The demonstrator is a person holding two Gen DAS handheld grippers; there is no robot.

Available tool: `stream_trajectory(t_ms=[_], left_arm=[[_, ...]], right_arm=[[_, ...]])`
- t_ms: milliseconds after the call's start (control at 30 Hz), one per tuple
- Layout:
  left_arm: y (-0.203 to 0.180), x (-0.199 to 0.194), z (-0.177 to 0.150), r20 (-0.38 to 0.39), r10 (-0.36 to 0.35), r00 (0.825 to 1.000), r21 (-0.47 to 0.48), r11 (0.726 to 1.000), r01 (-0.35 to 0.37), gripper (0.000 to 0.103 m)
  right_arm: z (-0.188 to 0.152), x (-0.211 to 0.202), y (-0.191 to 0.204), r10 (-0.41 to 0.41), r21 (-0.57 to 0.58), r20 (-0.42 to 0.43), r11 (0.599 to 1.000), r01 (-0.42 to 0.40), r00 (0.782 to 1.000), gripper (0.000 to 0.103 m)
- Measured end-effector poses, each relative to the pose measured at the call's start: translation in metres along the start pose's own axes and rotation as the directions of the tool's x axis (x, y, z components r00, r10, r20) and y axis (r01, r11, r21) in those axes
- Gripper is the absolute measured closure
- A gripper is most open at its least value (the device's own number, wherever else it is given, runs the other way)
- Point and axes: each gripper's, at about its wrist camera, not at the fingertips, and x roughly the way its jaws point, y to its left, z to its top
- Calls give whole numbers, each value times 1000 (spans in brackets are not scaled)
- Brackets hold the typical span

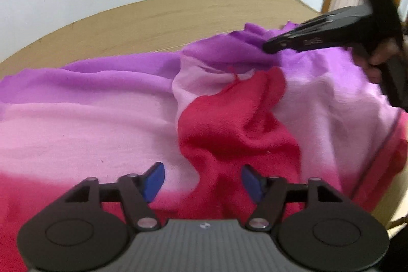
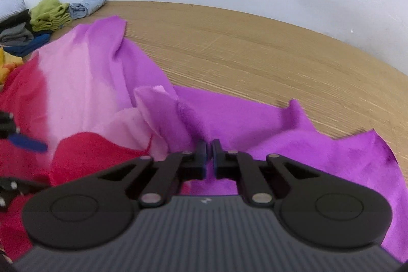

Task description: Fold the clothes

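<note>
- I am looking at one garment (image 1: 107,124), banded purple, pale pink and red, lying crumpled on the wooden table (image 1: 178,14); it is partly spread, not in a tidy fold.
- Its purple band is running along the side toward the table's far edge, and the red band is lying toward the near edge, under my left claw.
- My left claw (image 1: 202,181) is hanging released, jaws spread wide, nothing between the blue pads; it is hovering just over the red and pink cloth, beside a raised red ridge (image 1: 229,124).
- My right claw (image 2: 209,157) is clenched; purple cloth is sitting in the narrow slit between its jaws, so I am judging it to be pinching the purple edge of the garment, though the bite itself is partly hidden.
- From the left camera, the right claw (image 1: 293,42) is sitting toward the table's right far corner, with its tip down in the purple band.
- The relation that matters: the right claw is on the purple edge and the left claw is nearer the red one.
- The long axis of the cloth is running left to right across the table, between the two claws.
- A pile of other clothes (image 2: 38,22) is resting at the table's far left corner, well apart.
- Whether this is spreading out or mid-fold, I cannot tell.
</note>
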Motion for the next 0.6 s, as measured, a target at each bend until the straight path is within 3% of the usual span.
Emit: stream_trajectory(t_ms=[67, 100, 133, 167, 200, 233, 300, 333, 367, 433, 467, 500, 600], left_arm=[[-3, 9, 3, -10, -3, 1000, 3, 1000, 3, 34], [-6, 13, 5, -14, -10, 1000, 7, 1000, 10, 40], [-8, 17, 7, -17, -18, 1000, 11, 1000, 18, 51], [-11, 20, 8, -20, -26, 999, 13, 1000, 26, 85], [-13, 18, 9, -17, -41, 999, 8, 999, 41, 97], [-15, 15, 10, -12, -55, 998, 3, 998, 55, 97], [-16, 0, 8, 21, -66, 998, -10, 998, 66, 99], [-15, -7, 7, 35, -69, 997, -20, 997, 69, 99], [-14, -15, 6, 49, -71, 996, -29, 997, 73, 99], [-12, -30, 3, 77, -76, 994, -47, 996, 79, 99], [-11, -38, 2, 90, -78, 993, -56, 995, 83, 100], [-9, -46, 1, 105, -78, 991, -67, 994, 86, 100], [12, -75, -5, 177, -46, 983, -166, 983, 76, 100]], right_arm=[[-4, 1, -4, -1, 4, -5, 1000, 1, 1000, 96], [-5, 2, -5, 2, 7, -12, 1000, -2, 1000, 96], [-6, 3, -6, 6, 10, -21, 1000, -6, 1000, 94], [-7, 4, -8, 11, 13, -31, 1000, -10, 999, 93], [-8, 5, -8, 13, 9, -40, 1000, -13, 999, 92], [-8, 7, -7, 15, 3, -49, 1000, -15, 999, 90], [-9, 10, -4, 20, -22, -47, 1000, -21, 999, 71], [-10, 14, -2, 19, -37, -45, 999, -20, 999, 57], [-10, 18, 0, 17, -52, -44, 998, -20, 999, 55], [-10, 28, 5, 10, -75, -48, 997, -13, 999, 61], [-8, 33, 5, 7, -66, -53, 998, -10, 999, 94], [-4, 33, 4, 7, -41, -46, 999, -9, 999, 98], [20, 8, 12, -5, -7, 85, 1000, 5, 996, 98]])
